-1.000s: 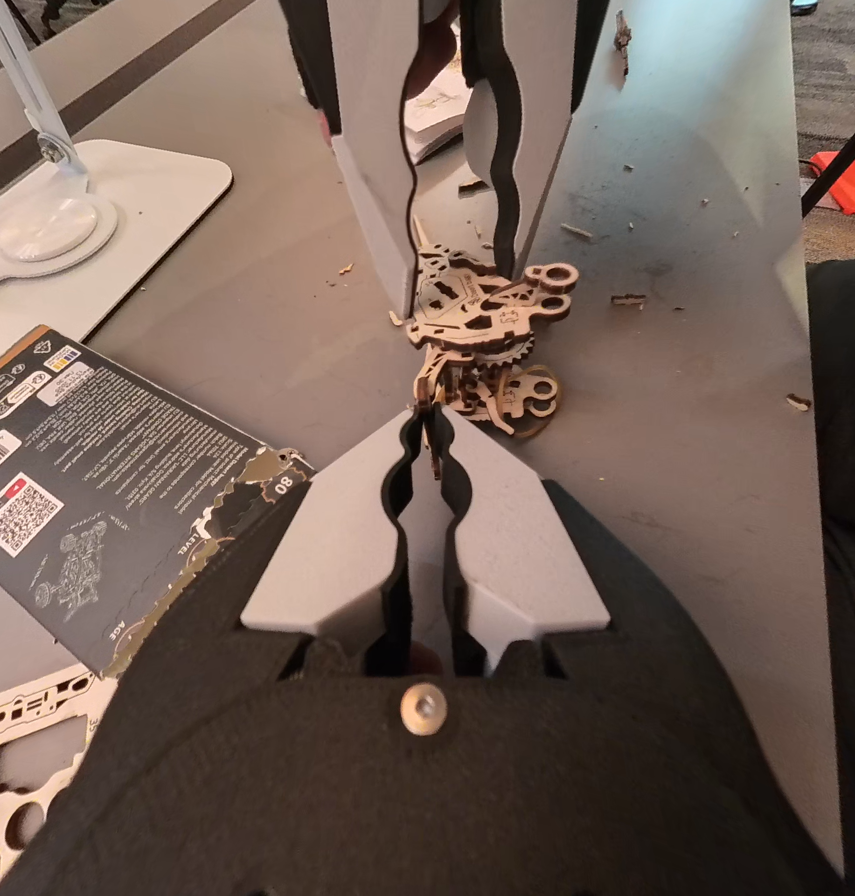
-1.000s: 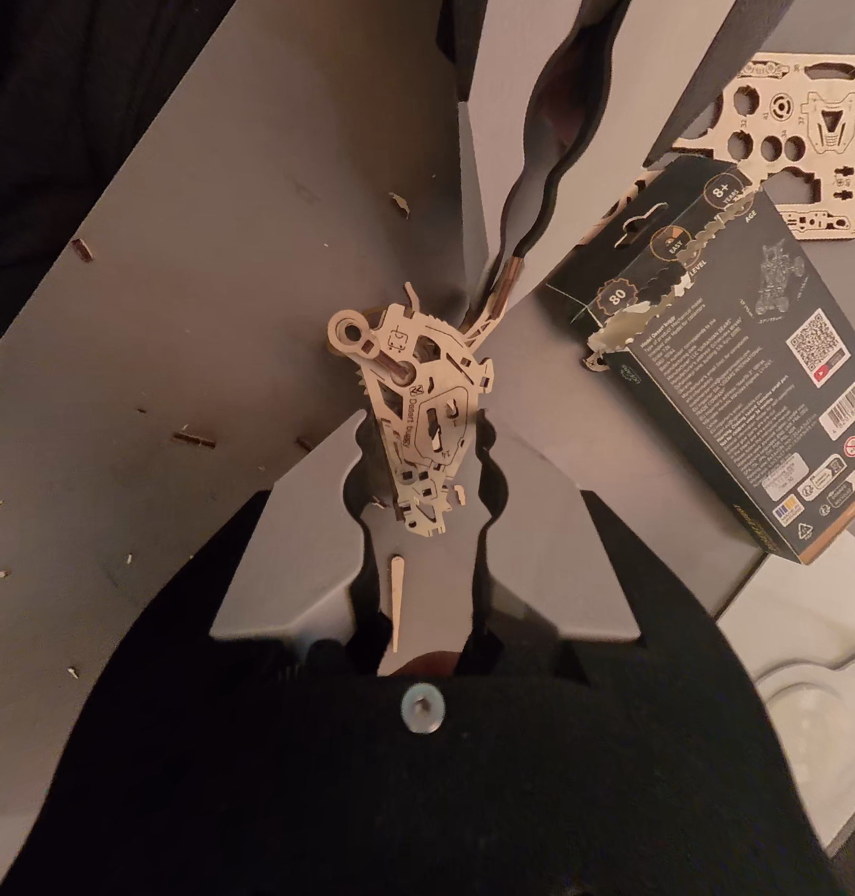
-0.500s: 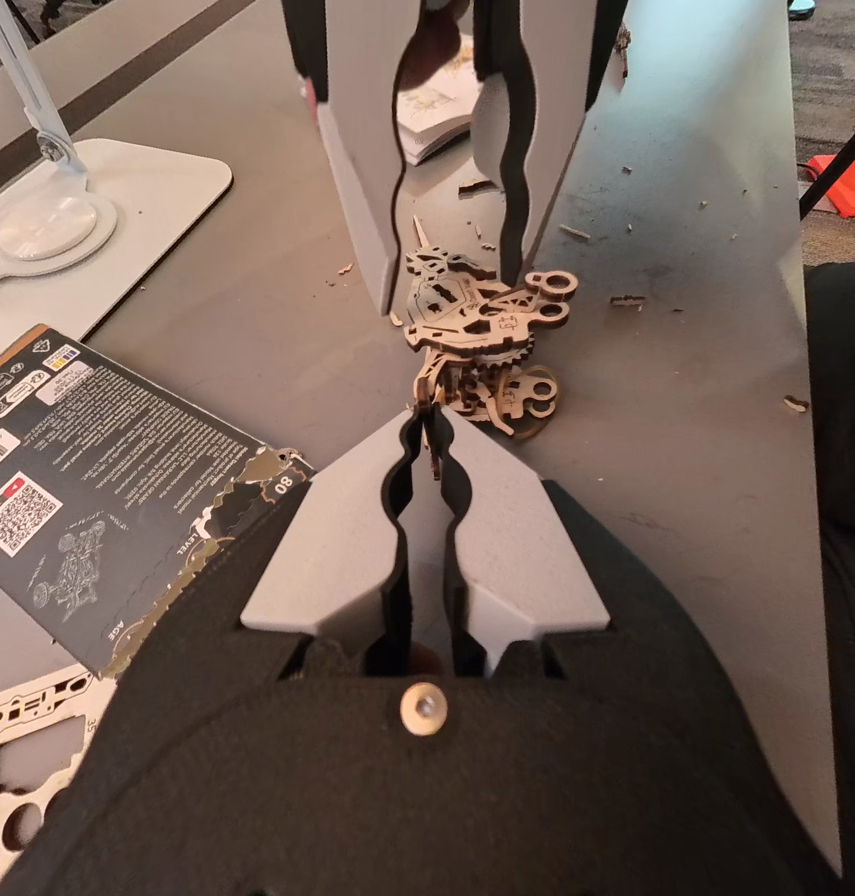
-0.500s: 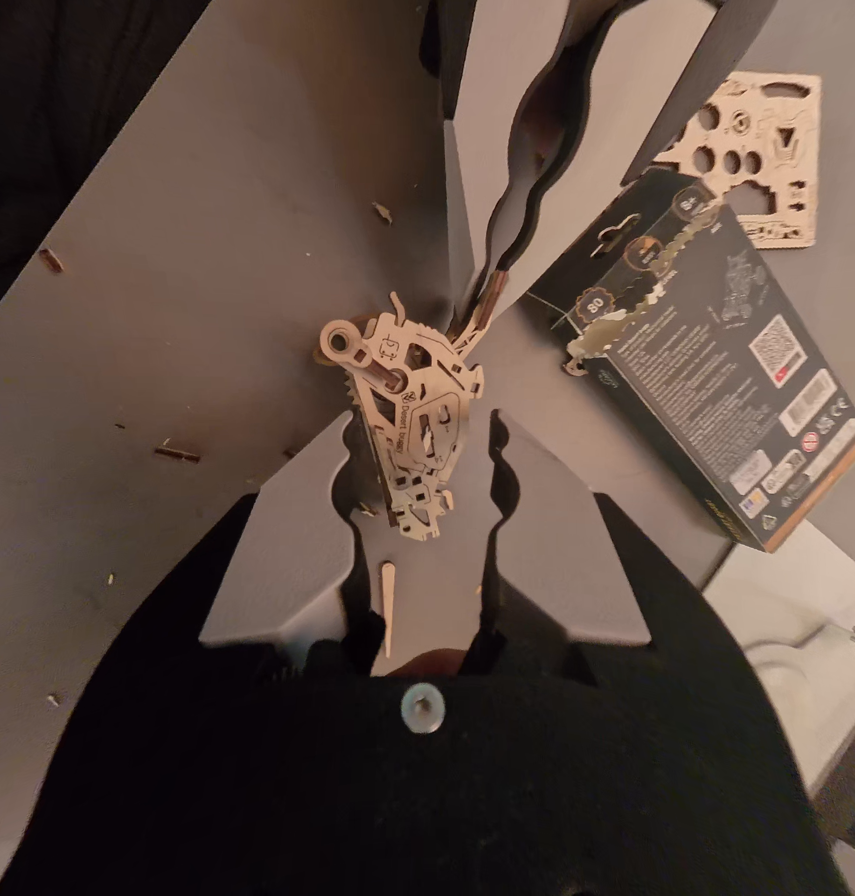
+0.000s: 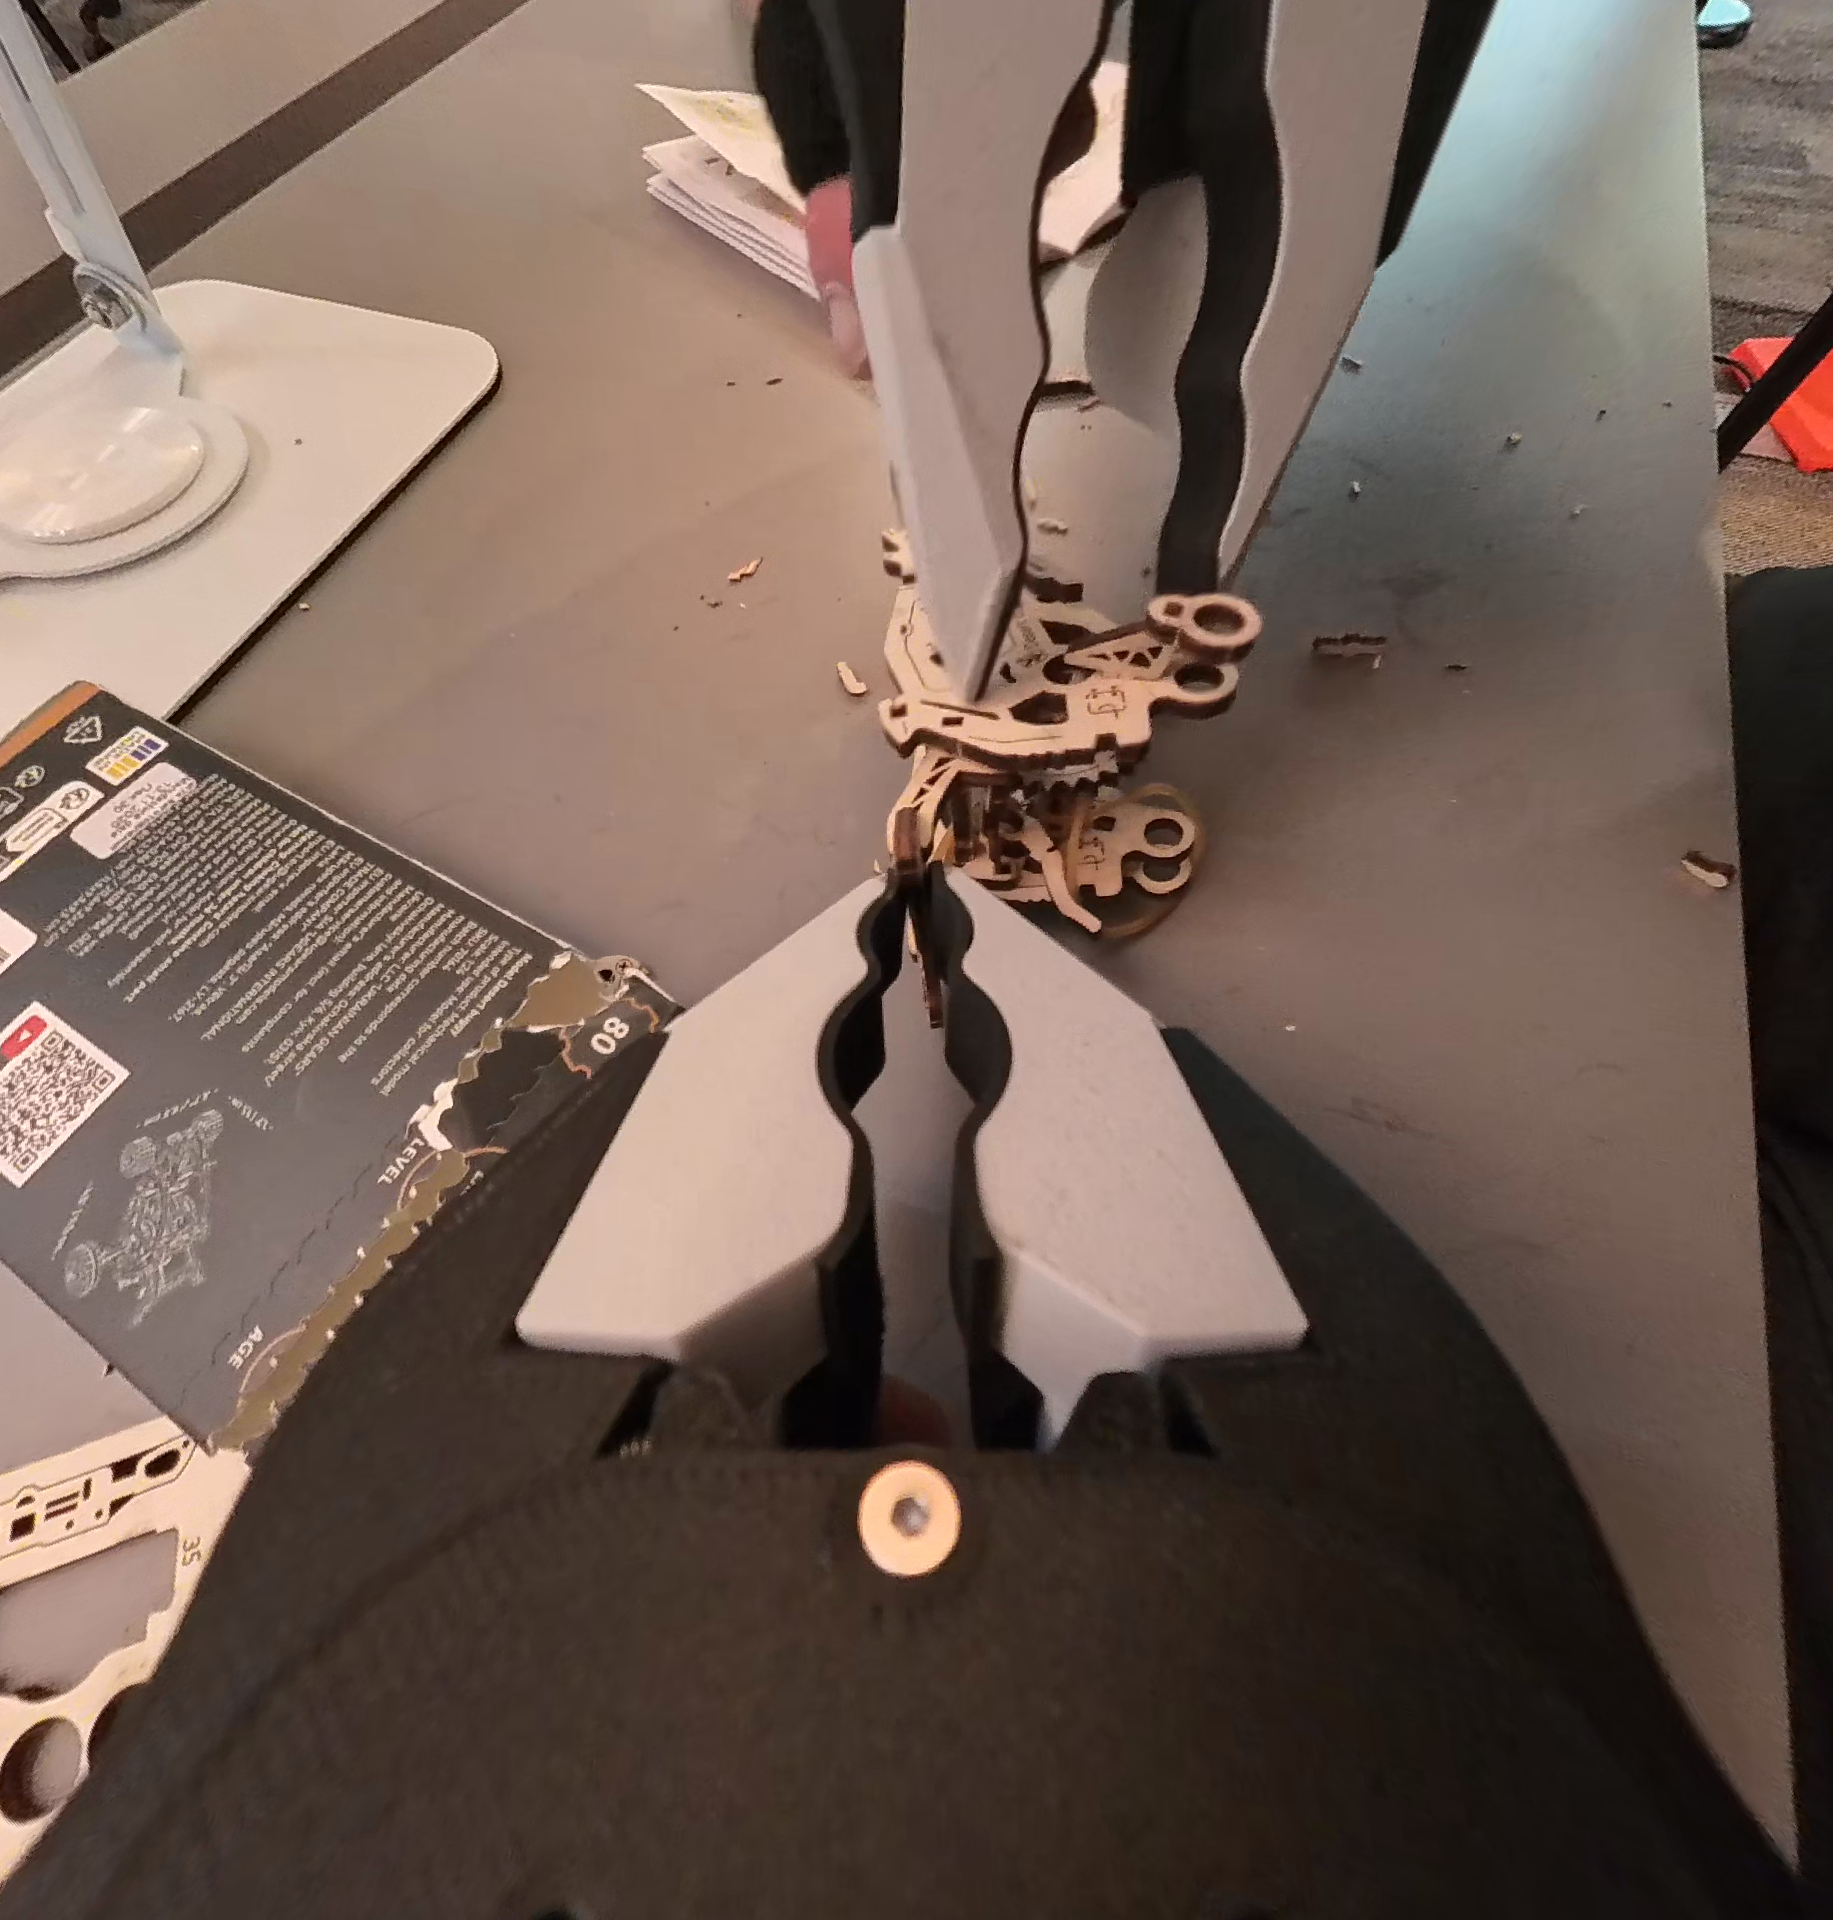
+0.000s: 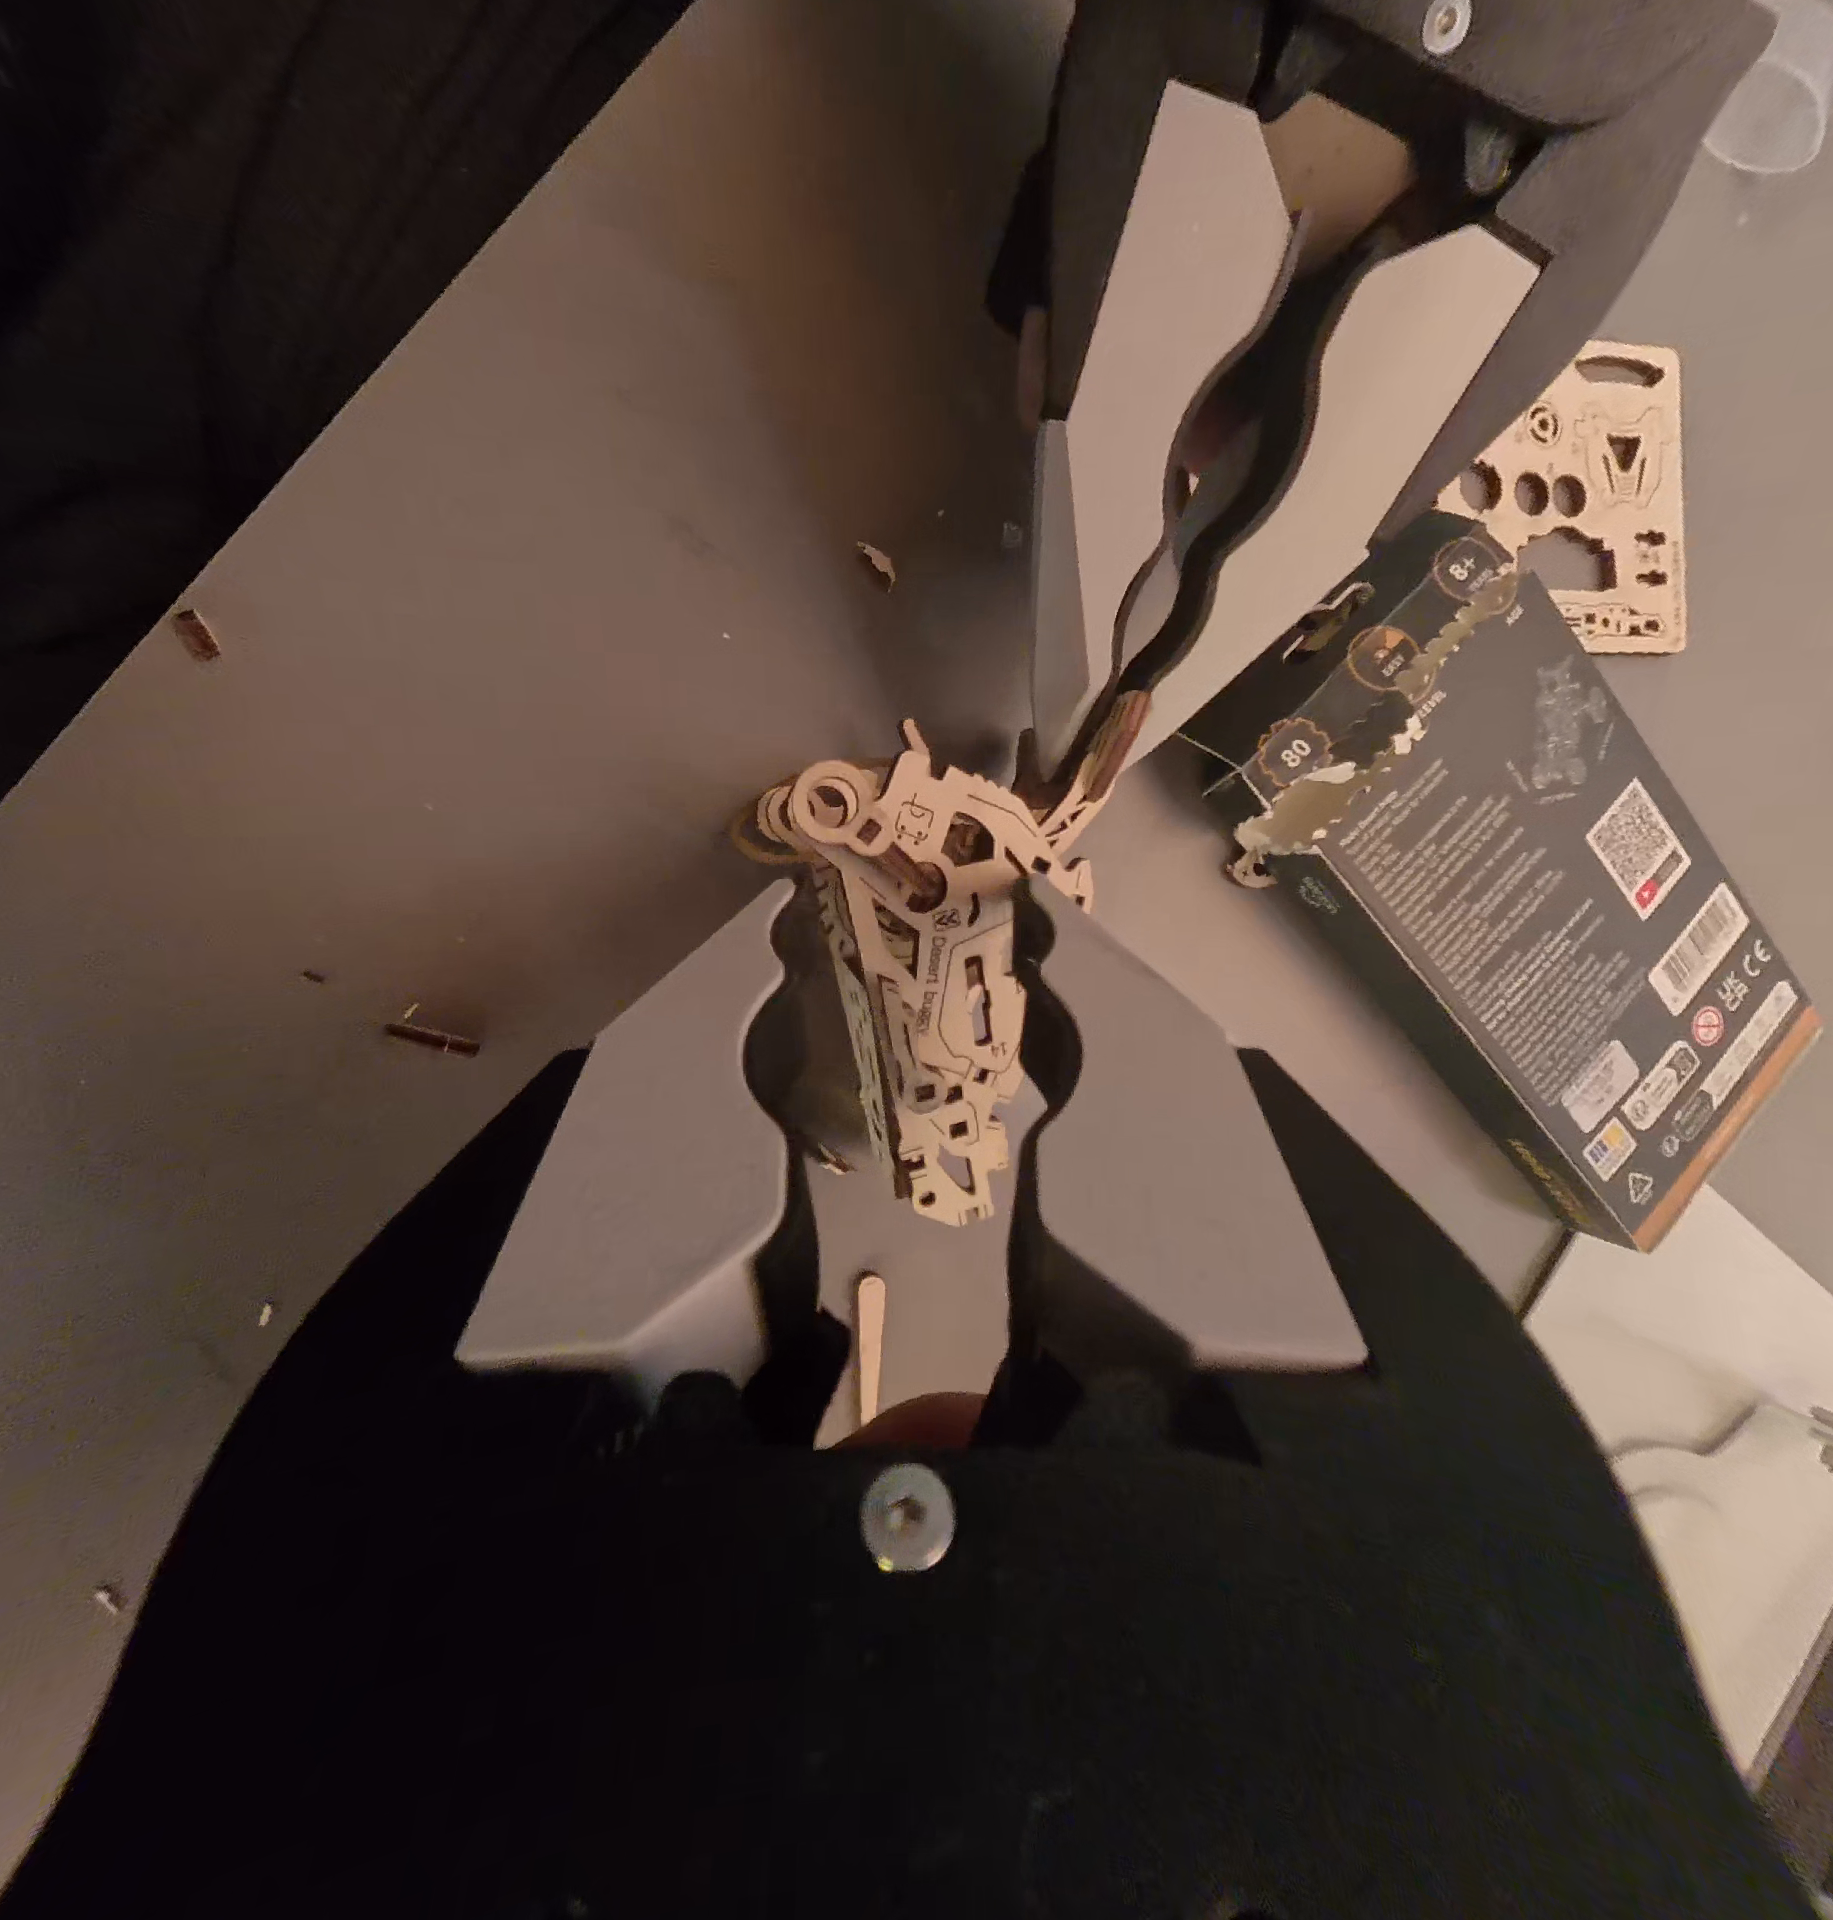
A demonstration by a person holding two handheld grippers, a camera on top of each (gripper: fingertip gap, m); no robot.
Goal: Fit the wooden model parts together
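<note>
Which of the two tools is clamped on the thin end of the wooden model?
The left tool pinches the wooden model by its thin edge; the right tool straddles the wider body.

Bare grey bench (image 5: 1411, 1039) right of the wooden model (image 5: 1047, 748), black box (image 5: 216, 987) crowding its left, lamp base (image 5: 216, 416) beyond, wood scraps (image 5: 1348, 646) scattered around
</note>
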